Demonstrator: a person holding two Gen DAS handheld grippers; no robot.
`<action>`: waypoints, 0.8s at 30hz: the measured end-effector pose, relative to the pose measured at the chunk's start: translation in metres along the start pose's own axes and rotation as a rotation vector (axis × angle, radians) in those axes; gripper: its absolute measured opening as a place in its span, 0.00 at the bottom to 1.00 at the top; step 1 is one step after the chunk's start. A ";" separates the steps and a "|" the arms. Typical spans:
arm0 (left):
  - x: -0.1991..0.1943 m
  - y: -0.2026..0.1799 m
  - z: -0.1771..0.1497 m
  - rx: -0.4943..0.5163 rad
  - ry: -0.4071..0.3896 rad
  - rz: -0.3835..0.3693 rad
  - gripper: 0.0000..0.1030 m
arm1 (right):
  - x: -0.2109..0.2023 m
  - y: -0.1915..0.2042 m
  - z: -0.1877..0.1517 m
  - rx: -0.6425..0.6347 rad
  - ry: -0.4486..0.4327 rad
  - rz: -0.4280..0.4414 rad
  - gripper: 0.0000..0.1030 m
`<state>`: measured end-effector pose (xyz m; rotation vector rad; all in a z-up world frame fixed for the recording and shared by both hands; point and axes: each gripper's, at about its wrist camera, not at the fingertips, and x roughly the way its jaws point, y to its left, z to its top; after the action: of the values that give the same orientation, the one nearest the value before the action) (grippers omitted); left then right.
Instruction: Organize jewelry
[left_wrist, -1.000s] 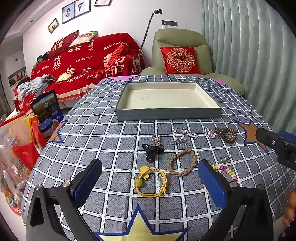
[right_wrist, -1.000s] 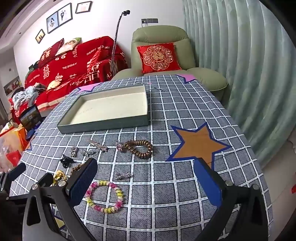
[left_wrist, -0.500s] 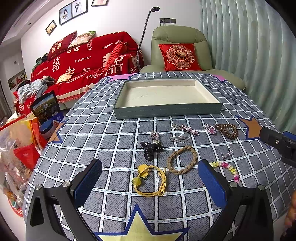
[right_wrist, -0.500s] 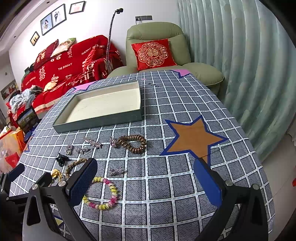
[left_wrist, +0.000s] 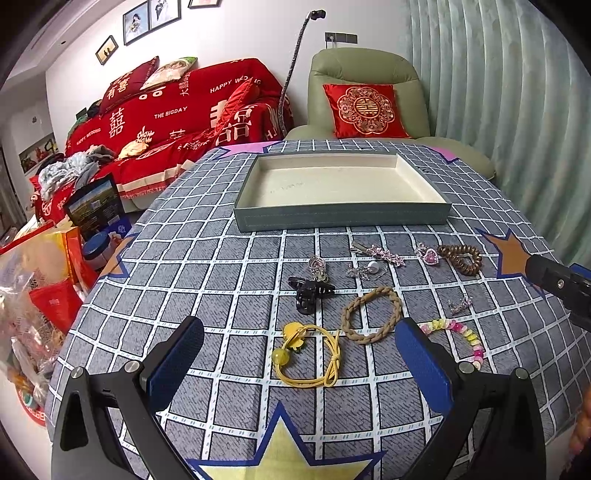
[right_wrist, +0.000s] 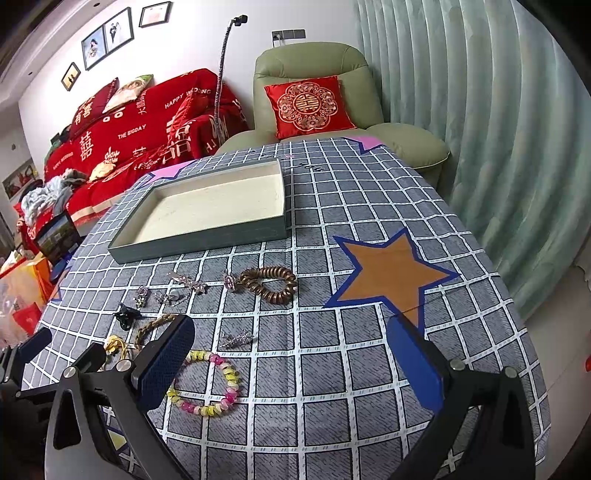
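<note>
Tablecloth (left_wrist: 207, 258) jewelry lies unmoved; both spread tongs have edged back.

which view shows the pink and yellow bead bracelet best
The right wrist view: the whole bead bracelet lies in plain sight beside the gripper's left finger. In the left wrist view only part of its loop shows, the rest hidden behind the gripper's right finger.

— Where are your hands?
— My left gripper (left_wrist: 299, 356) hangs with its jaws spread wide, holding nothing.
— And the other?
— My right gripper (right_wrist: 291, 356) is likewise agape, empty.
</note>
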<state>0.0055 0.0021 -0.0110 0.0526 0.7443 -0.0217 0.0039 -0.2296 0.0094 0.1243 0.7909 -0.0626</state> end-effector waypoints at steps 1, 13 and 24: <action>0.000 0.000 0.000 0.001 0.000 0.000 1.00 | 0.000 0.000 0.000 0.000 -0.001 0.000 1.00; -0.001 -0.002 0.001 0.007 0.002 -0.001 1.00 | 0.000 0.000 0.000 0.001 0.001 0.002 1.00; -0.001 -0.002 -0.001 0.008 0.007 0.003 1.00 | 0.001 0.000 0.000 0.006 0.004 0.007 1.00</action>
<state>0.0043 -0.0002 -0.0110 0.0611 0.7516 -0.0216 0.0040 -0.2295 0.0087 0.1330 0.7945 -0.0578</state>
